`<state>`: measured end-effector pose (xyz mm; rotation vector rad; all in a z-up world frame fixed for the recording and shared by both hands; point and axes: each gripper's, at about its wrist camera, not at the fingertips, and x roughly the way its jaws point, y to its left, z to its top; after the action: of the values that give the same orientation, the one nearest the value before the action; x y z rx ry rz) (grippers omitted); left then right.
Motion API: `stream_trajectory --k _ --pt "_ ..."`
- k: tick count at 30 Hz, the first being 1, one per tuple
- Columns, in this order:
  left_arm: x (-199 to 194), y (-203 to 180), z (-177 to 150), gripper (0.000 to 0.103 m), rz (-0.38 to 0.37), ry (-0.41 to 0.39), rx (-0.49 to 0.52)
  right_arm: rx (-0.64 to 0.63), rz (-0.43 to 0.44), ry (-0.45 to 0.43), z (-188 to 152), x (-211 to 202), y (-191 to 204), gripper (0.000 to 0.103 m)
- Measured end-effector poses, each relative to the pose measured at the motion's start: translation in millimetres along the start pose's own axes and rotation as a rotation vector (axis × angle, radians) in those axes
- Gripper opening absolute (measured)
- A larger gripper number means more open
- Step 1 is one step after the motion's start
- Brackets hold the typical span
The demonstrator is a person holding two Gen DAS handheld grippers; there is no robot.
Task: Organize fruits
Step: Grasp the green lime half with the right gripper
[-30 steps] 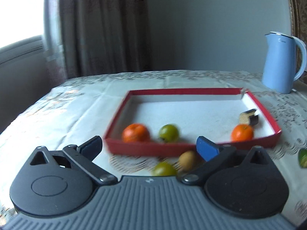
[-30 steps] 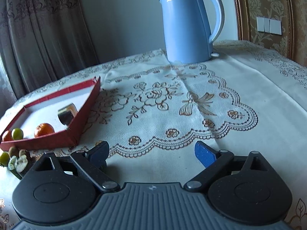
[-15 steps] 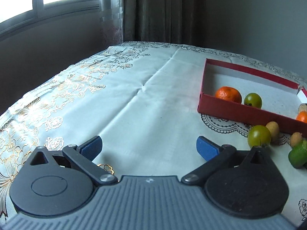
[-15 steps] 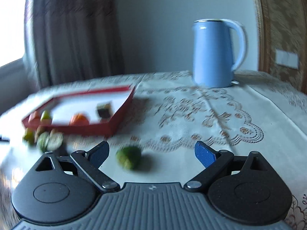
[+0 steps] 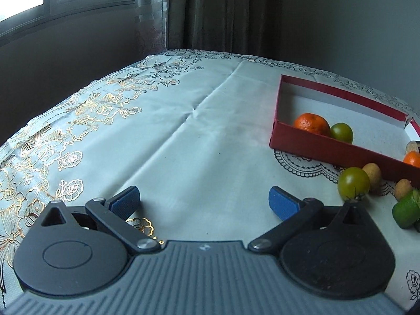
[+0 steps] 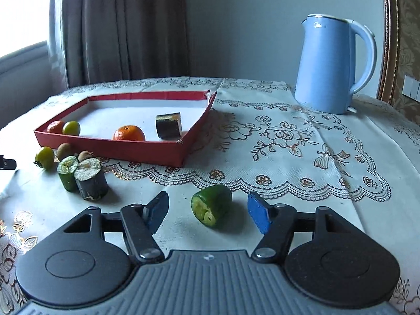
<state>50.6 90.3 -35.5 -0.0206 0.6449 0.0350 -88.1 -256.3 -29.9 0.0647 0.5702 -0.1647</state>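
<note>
Lying in the lower middle of the right wrist view, the green fruit piece (image 6: 211,205) rests on the tablecloth (image 6: 288,157) between the fingers of the right gripper (image 6: 208,211), whose jaws stand wide and touch nothing. It looks light and a little soft, with a wet, maybe slippery cut face, so I would grip its rounded skin sides gently. The red tray (image 6: 147,149), thin cardboard with low walls, sits at middle left and holds round, glossy fruit. The left gripper (image 5: 204,202) is wide too, over bare cloth.
</note>
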Motion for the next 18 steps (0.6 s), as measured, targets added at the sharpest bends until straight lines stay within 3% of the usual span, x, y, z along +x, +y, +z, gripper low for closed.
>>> stream_trajectory --k 7,12,18 --pt "1 2 1 0.103 -0.003 0.002 -0.006 0.004 -0.025 0.049 1 10 0 0.034" --pt "1 2 1 0.103 -0.003 0.003 -0.007 0.024 -0.03 0.032 -1 7 -2 0.033" --pt "1 2 1 0.103 -0.003 0.002 -0.007 0.032 0.003 -0.048 12 -16 1 0.033"
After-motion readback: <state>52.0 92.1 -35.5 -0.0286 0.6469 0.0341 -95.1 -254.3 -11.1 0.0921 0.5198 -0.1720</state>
